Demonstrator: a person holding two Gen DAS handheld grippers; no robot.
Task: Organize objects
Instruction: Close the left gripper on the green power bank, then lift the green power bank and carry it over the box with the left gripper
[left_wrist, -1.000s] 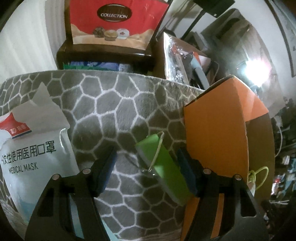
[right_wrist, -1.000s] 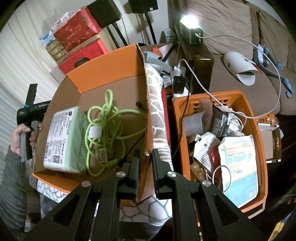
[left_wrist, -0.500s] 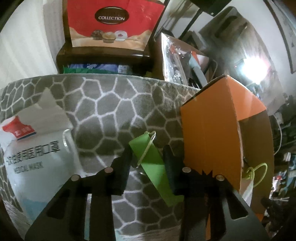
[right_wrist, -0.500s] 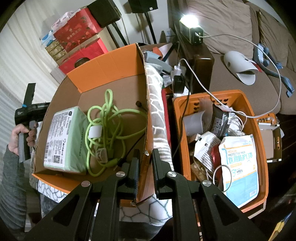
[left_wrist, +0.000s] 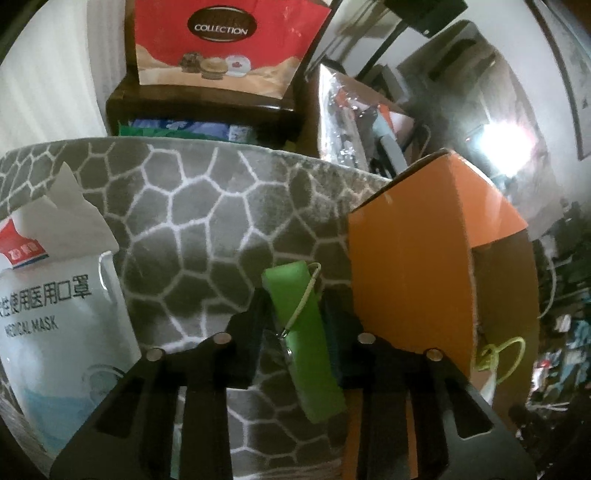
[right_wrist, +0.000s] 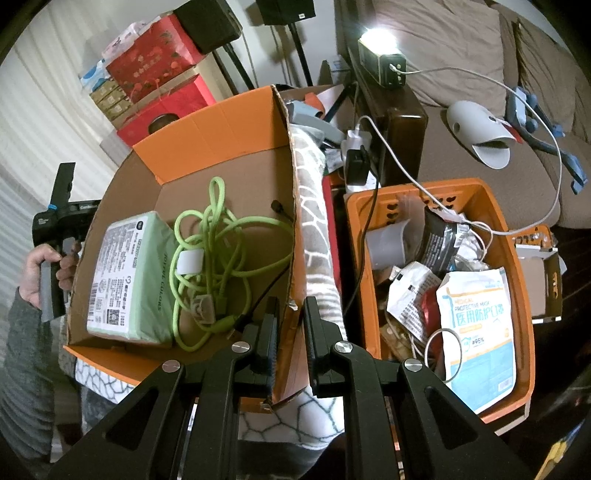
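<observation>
Left wrist view, near field: the left gripper (left_wrist: 295, 325), whose jaws have just been closing, stands clamped on a slim green block (left_wrist: 306, 343) with a thin loop cord (left_wrist: 304, 299) along its upper face. The block lies tilted on a grey mat with a white cell pattern (left_wrist: 192, 206), just beside the orange outer wall of a cardboard box (left_wrist: 410, 258). To the left, a white medical mask packet (left_wrist: 62, 317) rests on the same mat. Beyond the mat stands a dark wooden piece (left_wrist: 199, 107) bearing a red "COLLECTION" bag (left_wrist: 225, 40).

Right wrist view, near field: the right gripper (right_wrist: 290, 332) has its jaws drawn together on the near right wall of the cardboard box, one finger inside and one outside. Inside the box lie a pale green tissue pack (right_wrist: 133, 273) and, touching it, a tangled lime-green cable (right_wrist: 218, 251). At the left edge a person's hand (right_wrist: 44, 266) grips the handle of the other gripper outside the box. Right of the box, past a fold of the patterned mat, an orange plastic basket (right_wrist: 517, 280) holds a mask packet (right_wrist: 476, 325), a white cable (right_wrist: 458, 221) and mixed wrappers. Farther back are red gift boxes (right_wrist: 155, 66), a lit lamp (right_wrist: 380, 40) and a brown sofa (right_wrist: 443, 44).
</observation>
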